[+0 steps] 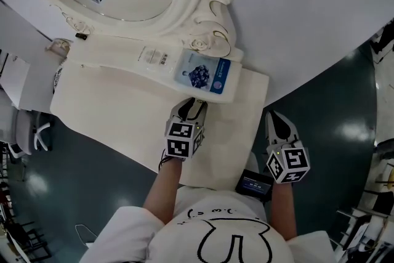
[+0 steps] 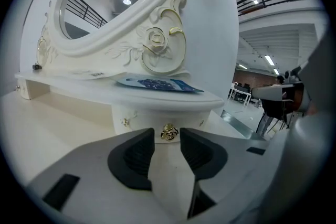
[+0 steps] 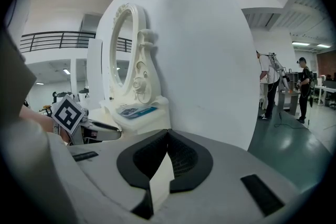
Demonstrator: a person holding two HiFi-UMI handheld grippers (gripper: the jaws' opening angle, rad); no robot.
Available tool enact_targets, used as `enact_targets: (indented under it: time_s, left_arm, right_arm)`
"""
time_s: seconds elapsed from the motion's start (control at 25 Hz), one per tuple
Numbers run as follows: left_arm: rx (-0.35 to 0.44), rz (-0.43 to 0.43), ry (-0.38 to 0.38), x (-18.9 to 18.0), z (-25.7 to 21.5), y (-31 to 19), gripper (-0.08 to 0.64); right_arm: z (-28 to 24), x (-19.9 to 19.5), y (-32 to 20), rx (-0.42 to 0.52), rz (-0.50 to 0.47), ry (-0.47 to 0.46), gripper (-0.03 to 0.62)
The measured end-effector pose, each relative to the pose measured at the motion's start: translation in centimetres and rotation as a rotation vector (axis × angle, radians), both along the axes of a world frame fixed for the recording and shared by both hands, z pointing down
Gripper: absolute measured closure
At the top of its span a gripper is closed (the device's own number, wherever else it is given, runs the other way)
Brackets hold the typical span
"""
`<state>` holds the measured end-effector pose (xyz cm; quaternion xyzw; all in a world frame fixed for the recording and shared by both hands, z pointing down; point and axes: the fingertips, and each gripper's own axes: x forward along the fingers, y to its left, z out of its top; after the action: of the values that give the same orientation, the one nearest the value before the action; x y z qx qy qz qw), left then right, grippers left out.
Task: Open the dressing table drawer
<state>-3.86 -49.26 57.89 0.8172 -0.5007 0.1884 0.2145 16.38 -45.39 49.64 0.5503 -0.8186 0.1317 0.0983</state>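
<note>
Currently left tongs (image 2: 167, 140) released, gold knob (image 2: 169, 132) just ahead: should centre on it, clench, pull drawer (image 2: 152, 115) straight out; right tongs (image 3: 167, 136) clenched, empty.

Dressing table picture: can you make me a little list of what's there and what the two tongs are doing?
Table: cream-white dressing table
Mirror: oval mirror in a carved white frame, at the table's back
On the shelf: flat blue and white packet
Drawer: small curved drawer front, looks shut
Handle: small gold knob, middle of the drawer
Left tongs: open, lined up with the knob, not touching it
Right tongs: shut, empty, beside the table
</note>
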Motion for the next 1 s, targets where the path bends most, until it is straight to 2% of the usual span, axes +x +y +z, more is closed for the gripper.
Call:
enact_targets:
  time_s: [0.36,1.0]
  left_arm:
    - [0.008,0.024,-0.045,0.4,0.7,-0.2,0.437]
    - [-0.006,0.043,-0.047,0.3,0.6,0.4,0.439]
  right_arm:
    - [0.9,0.7,0.3,-0.016,0.024,-0.002,0.578]
    - [0.4,0.5,2.4,-0.011,0.037,-0.011,0.578]
